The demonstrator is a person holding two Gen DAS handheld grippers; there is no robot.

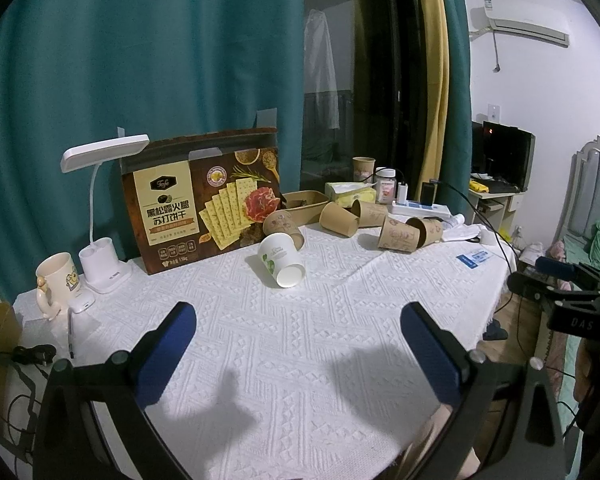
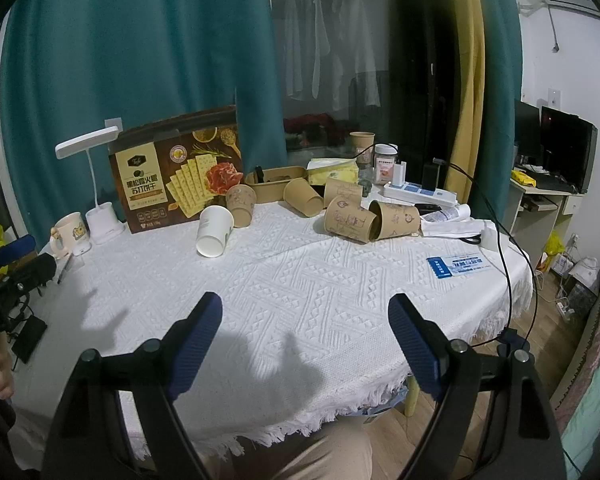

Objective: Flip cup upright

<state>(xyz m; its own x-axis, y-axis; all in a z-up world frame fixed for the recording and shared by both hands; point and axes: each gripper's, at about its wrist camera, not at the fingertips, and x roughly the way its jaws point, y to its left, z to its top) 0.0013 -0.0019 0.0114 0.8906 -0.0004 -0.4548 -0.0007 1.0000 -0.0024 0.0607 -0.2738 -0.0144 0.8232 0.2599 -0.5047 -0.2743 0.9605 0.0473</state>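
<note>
Ahead of my left gripper, beyond the open gap between its blue pads, the white paper cup lay on its side on the white tablecloth, its mouth turned toward me and a little to the right. My left jaws stood spread wide with nothing between them, hanging over bare cloth well short of the cup. My right gripper was spread just as wide and empty too; from there the white paper cup sat ahead and off to the left of the jaws, well apart from them. Touching the cup's far side was a brown paper cup, also tipped over. Further ahead and to the right lay a loose cluster of brown cups, all on their sides. Behind the white cup stood a cracker box against the teal curtain, with a white desk lamp and a cream mug to its left. A blue and white card lay flat on the cloth ahead and to the right of my right jaws.
</note>
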